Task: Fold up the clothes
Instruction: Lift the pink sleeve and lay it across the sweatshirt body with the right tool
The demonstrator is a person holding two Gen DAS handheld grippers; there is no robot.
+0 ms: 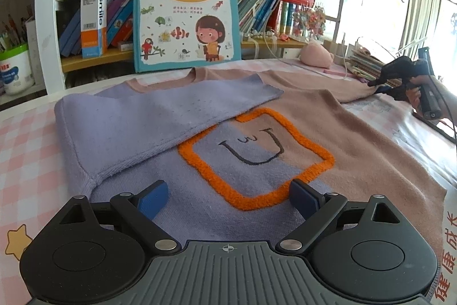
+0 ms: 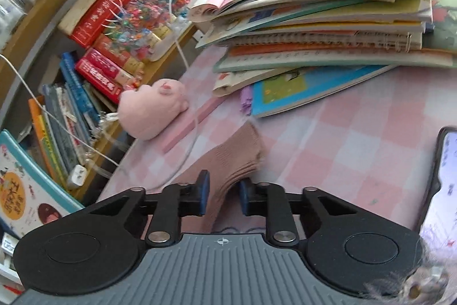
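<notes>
Left wrist: low over sweater (image 1: pixel 257 150) hem, facing the bookshelf. Right wrist: close above its sleeve cuff (image 2: pixel 237 159). Shared by the 2: that sleeve.

1. Left gripper (image 1: pixel 228 195): black linkage arms with silver pivot screws, blue pads (image 1: pixel 152 197), two round black discs, and a grey ribbed plate bearing a white crosshair mark.
2. Right gripper (image 2: pixel 221 196): the same black arms, silver screws, blue pads (image 2: pixel 203 192), grey ribbed plate and crosshair.
3. A thin dark cable trails by the right gripper's handle in the left view.
</notes>
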